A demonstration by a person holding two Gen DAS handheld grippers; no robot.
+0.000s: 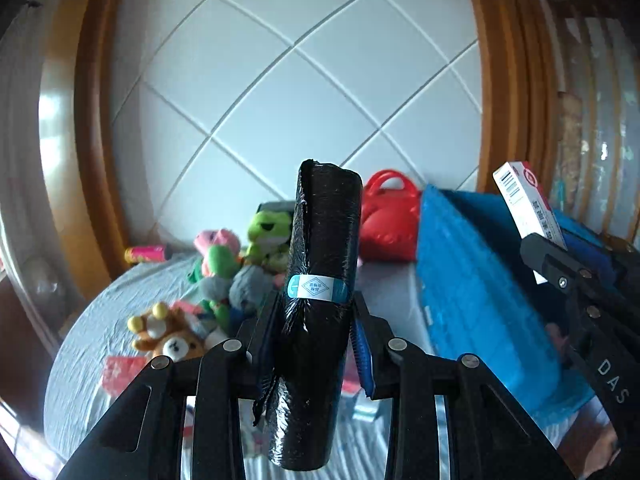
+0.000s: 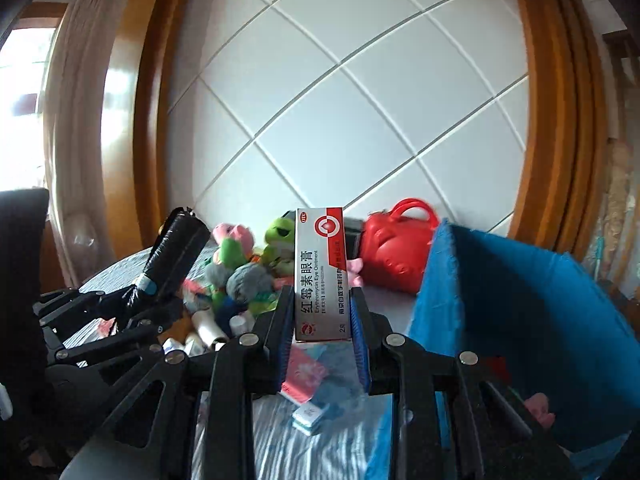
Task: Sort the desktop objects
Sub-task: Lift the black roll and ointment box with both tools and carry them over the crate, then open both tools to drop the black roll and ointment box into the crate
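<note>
The blue fabric bin [image 2: 520,320] lies just right of both grippers, its open mouth visible only in the right wrist view, where something pink lies inside; the left wrist view shows only its outer wall [image 1: 472,280]. Beyond the fingers, one red handbag-shaped toy [image 2: 394,248] sits against the white panelled headboard [image 2: 352,92], and left of it lies a heap of plush toys [image 2: 248,264], too tangled to count, though the left view alone shows one bear-faced toy [image 1: 172,340] near its fingers and a pink-yellow can [image 1: 146,254] far left. The left gripper [image 1: 316,312] is clamped on one black roll of bags [image 1: 320,280], held upright with a blue-white band whose print is too small to read. The right gripper [image 2: 322,312] pinches one ointment box [image 2: 320,272], upright, reading "红霉素眼膏" and "Erythromycin Eye Ointment". Below it on the striped cloth [image 2: 280,452] lie one pink packet [image 2: 304,374] and one small teal-white box [image 2: 310,416].
</note>
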